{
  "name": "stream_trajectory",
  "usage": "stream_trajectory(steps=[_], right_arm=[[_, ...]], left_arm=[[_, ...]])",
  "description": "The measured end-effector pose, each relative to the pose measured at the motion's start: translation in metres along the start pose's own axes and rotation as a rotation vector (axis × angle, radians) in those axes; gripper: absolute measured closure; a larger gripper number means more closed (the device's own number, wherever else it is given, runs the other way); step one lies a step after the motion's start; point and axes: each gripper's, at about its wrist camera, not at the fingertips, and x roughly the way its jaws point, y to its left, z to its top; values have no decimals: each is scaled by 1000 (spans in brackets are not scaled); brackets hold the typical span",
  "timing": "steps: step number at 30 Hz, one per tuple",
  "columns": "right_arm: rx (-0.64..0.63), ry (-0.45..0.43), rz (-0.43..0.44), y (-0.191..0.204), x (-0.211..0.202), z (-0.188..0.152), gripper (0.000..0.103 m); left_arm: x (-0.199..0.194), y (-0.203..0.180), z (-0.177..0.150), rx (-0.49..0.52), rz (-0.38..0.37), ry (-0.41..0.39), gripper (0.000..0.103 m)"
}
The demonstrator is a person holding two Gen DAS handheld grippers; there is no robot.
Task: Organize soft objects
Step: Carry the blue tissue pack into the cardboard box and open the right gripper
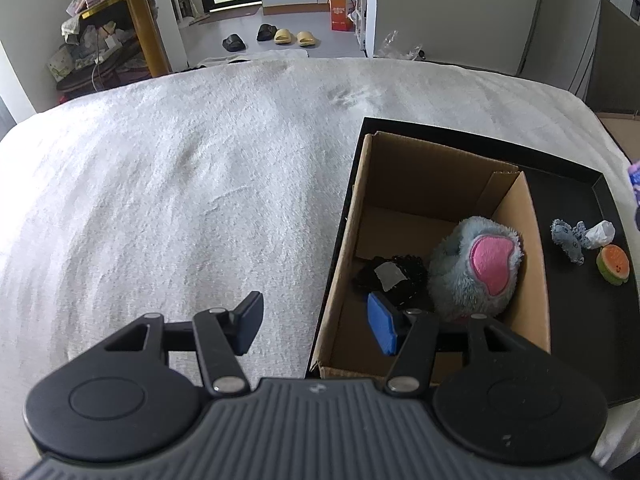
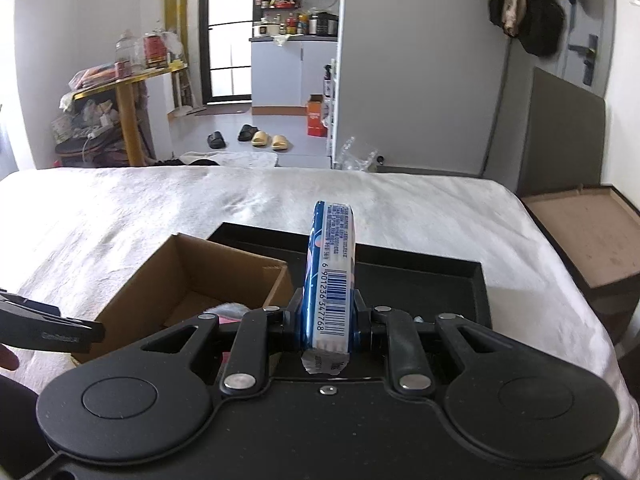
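A brown cardboard box stands in a black tray on the white bed. Inside it lie a grey-blue plush with a pink patch and a black soft item. On the tray floor to the right sit a small grey plush, a white crumpled piece and an orange round toy. My left gripper is open and empty, straddling the box's left wall. My right gripper is shut on a blue and white tissue pack, held upright above the tray beside the box.
The white blanket covers the bed to the left. A brown wooden box stands off the bed's right edge. Beyond the bed are slippers, a yellow table with clutter and an orange carton.
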Motion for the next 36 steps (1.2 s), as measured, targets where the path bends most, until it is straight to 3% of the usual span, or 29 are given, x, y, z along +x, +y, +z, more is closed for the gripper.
stream_trajectory(steps=[21, 24, 28, 30, 31, 32, 36], right_arm=[[-111, 66, 118, 70, 36, 18, 82], [-116, 77, 124, 75, 42, 20, 82], [-114, 96, 142, 79, 49, 20, 81], [-111, 114, 171, 83, 52, 19, 78], [-113, 124, 180, 86, 54, 19, 71], [-121, 133, 184, 89, 55, 18, 65], [-149, 130, 183, 94, 50, 15, 63]], left_arm=[[26, 12, 2, -34, -89, 73, 55], [30, 13, 2, -35, -97, 80, 60], [36, 14, 2, -42, -104, 97, 77], [39, 15, 2, -46, -112, 107, 86], [40, 16, 2, -49, -124, 108, 91], [39, 16, 2, -50, -128, 105, 92], [40, 14, 1, -51, -120, 103, 92]])
